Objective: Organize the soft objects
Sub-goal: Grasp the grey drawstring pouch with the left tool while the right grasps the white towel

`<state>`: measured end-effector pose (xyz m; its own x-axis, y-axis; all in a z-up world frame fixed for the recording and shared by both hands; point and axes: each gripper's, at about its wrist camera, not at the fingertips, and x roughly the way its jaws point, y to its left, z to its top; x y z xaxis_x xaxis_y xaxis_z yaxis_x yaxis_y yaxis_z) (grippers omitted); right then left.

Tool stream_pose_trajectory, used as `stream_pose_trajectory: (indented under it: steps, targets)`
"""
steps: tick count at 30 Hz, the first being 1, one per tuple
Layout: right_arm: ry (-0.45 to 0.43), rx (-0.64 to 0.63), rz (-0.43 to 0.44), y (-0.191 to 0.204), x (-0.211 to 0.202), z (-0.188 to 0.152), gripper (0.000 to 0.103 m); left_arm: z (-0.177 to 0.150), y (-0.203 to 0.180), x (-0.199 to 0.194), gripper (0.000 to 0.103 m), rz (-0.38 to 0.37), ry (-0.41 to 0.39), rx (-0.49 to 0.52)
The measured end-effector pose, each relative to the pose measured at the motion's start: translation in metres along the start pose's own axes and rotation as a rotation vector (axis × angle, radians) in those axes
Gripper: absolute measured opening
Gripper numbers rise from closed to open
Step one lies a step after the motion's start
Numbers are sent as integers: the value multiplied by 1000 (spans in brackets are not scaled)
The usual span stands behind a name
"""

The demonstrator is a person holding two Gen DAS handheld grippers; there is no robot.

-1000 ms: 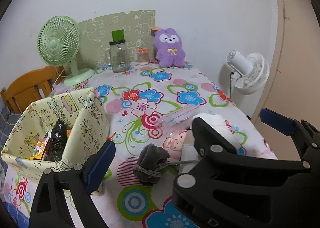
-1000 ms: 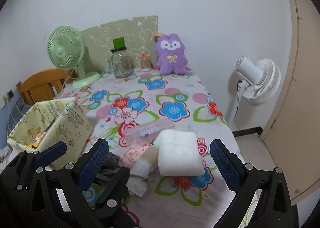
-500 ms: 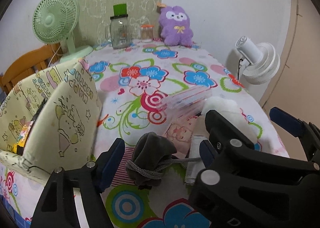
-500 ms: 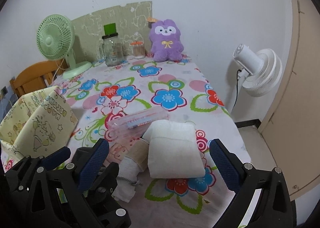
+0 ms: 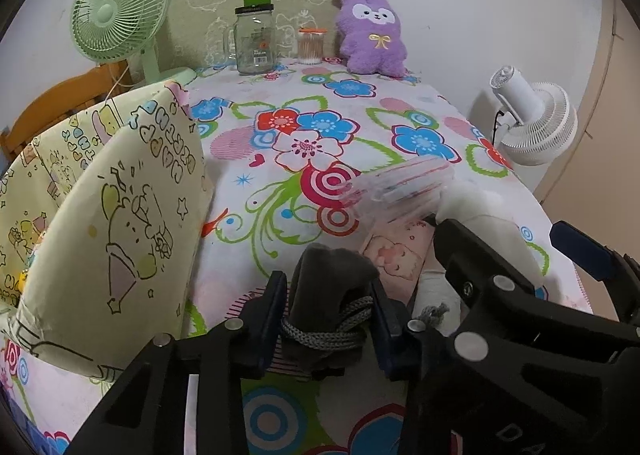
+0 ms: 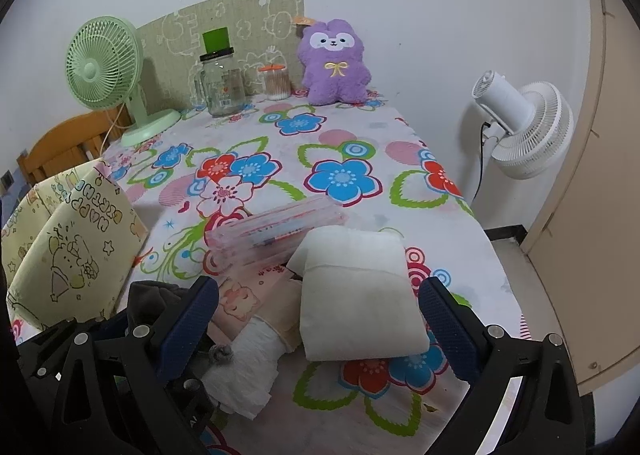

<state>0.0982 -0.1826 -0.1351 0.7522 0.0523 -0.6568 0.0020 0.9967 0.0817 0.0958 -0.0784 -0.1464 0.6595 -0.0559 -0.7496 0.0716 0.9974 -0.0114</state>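
Left gripper (image 5: 328,311): fingers have just been closing, now gripping a grey cloth bundle (image 5: 326,287) tied with grey cord, resting on the flowered worktop (image 5: 304,143) just beside the yellow fabric bin (image 5: 120,215). Right gripper (image 6: 320,319): fingers wide open, either side of a folded white towel (image 6: 356,295), not touching it.
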Motion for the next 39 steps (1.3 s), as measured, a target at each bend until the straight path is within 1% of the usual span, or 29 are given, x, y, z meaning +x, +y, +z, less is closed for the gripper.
stream_pose_trajectory:
  steps: [6, 11, 15, 17, 20, 21, 22, 28, 31, 39]
  targets:
    - [-9, 18, -9, -4, 1, 5, 101, 7, -5, -1, 38, 9, -23, 16]
    - [-10, 28, -16, -9, 6, 10, 101, 15, -12, 3, 38, 7, -33, 53]
    - [6, 44, -26, -17, 14, 11, 96, 17, -15, 7, 38, 2, -27, 67]
    - [28, 55, -32, -20, 21, 10, 94, 16, -16, 10, 38, 7, -18, 75]
    - [72, 71, -22, -23, 31, 7, 83, 15, -17, 14, 37, 15, -2, 79]
    - [88, 79, -14, -24, 33, 6, 77, 15, -17, 14, 38, 18, -4, 82]
    - [100, 86, -10, -25, 35, 4, 67, 15, -18, 13, 37, 20, -5, 87]
    - [93, 72, -20, -23, 31, 3, 46, 14, -19, 12, 37, 17, -7, 88]
    - [76, 63, -19, -19, 25, 4, 41, 14, -18, 7, 37, 26, -19, 81]
    - [38, 52, -4, -11, 5, 8, 35, 14, -14, -12, 36, 19, -61, 79]
